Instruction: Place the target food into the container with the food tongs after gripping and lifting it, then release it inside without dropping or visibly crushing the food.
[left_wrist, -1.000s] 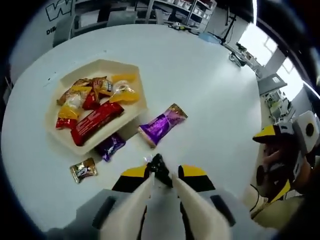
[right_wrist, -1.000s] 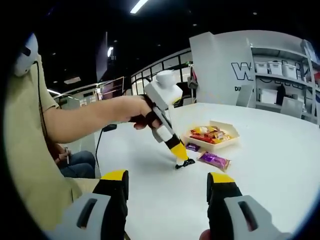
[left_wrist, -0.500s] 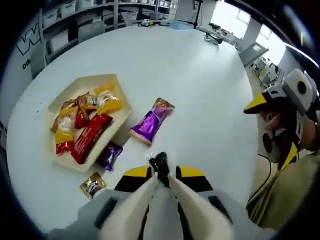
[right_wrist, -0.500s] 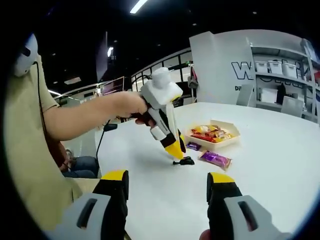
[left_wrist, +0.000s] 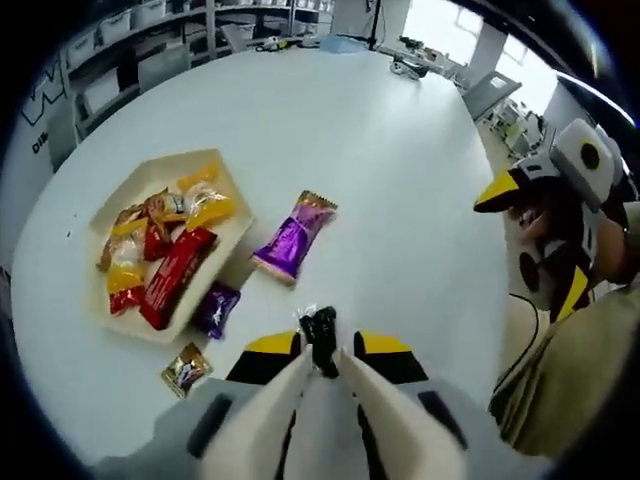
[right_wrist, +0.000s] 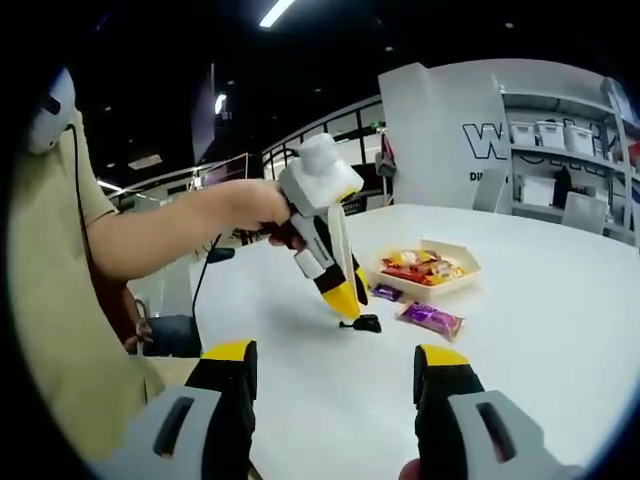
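My left gripper (left_wrist: 325, 348) is shut on cream food tongs (left_wrist: 320, 328) with black tips. The tips point at the white table, just short of a purple snack bar (left_wrist: 290, 238). A beige tray (left_wrist: 216, 163) left of the bar holds a red bar (left_wrist: 175, 275) and several small wrapped snacks. In the right gripper view the left gripper (right_wrist: 350, 305) slants down in a person's hand, tong tips close to the table near the purple bar (right_wrist: 430, 318) and the tray (right_wrist: 427, 290). My right gripper (right_wrist: 335, 362) stands open and holds nothing, well back from the food.
A small purple candy (left_wrist: 216, 308) and a gold-brown candy (left_wrist: 186, 369) lie on the table beside the tray's near edge. The round white table (left_wrist: 400, 130) stretches bare beyond the food. Shelving (right_wrist: 560, 140) stands behind it. The person's torso fills the left of the right gripper view.
The left gripper has tilted steeper with the tongs, while their tips stay over nearly the same spot. The food has not moved. The right gripper has held still.
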